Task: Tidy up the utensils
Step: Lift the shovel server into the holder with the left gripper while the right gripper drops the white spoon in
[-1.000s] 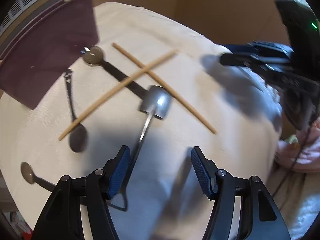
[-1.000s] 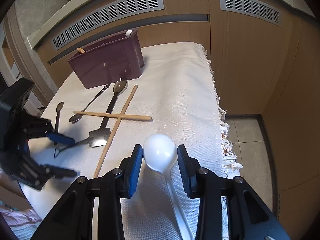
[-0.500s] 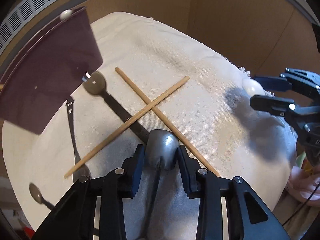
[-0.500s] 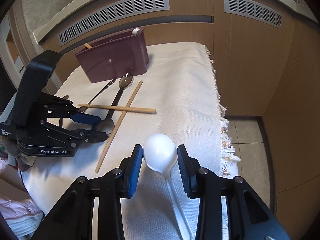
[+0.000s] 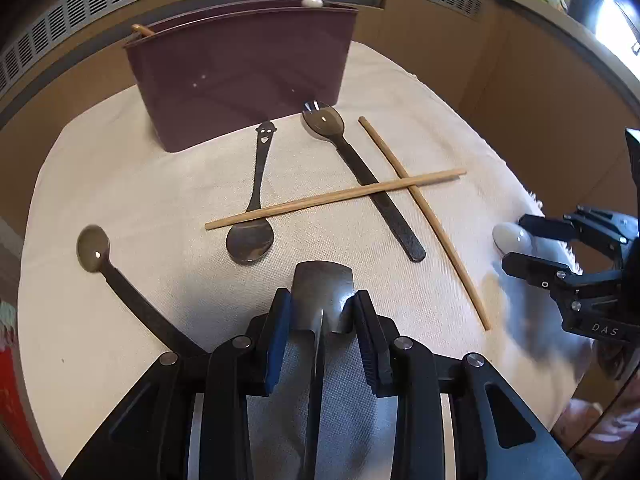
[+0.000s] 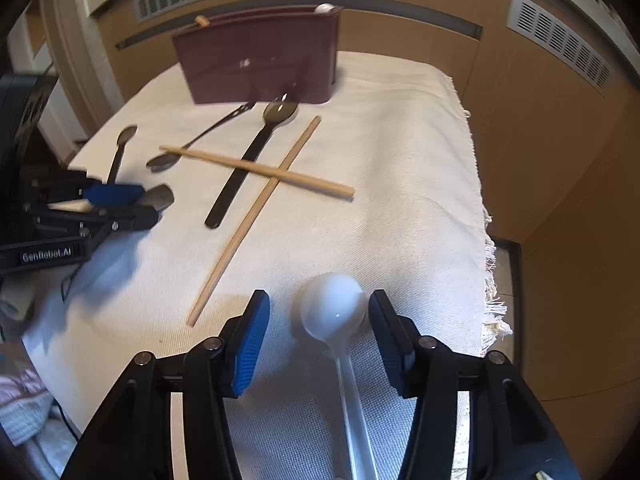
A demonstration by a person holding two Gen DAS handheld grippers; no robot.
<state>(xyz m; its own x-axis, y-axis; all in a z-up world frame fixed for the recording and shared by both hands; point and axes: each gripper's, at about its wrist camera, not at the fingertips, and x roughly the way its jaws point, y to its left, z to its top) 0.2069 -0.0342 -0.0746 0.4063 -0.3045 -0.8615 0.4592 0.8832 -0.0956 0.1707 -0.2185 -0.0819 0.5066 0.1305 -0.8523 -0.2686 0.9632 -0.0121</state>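
1. Since a second ago, your left gripper (image 5: 320,334) has gone from spread above the cloth to pinching the flat grey metal spatula (image 5: 322,284) by its blade, and your right gripper (image 6: 318,338) has gone from clamping the white plastic ladle (image 6: 333,312) to letting go.
2. Your right gripper's jaws are opening now; the ladle's bowl lies between them, close to the right pad and clear of the left, its handle running back toward 6 o'clock.
3. In your left view, the dark maroon plastic utensil holder (image 5: 248,76) stands at 12 o'clock on the cream cloth-covered bench (image 5: 120,168).
4. Below the holder lie a small dark metal spoon with a smiley-face handle (image 5: 256,216) and a black-handled spoon (image 5: 352,164).
5. Two light wooden chopsticks (image 5: 340,196) cross each other, one lying over both spoons.
6. A second black-handled spoon (image 5: 104,264) lies at 9 o'clock.
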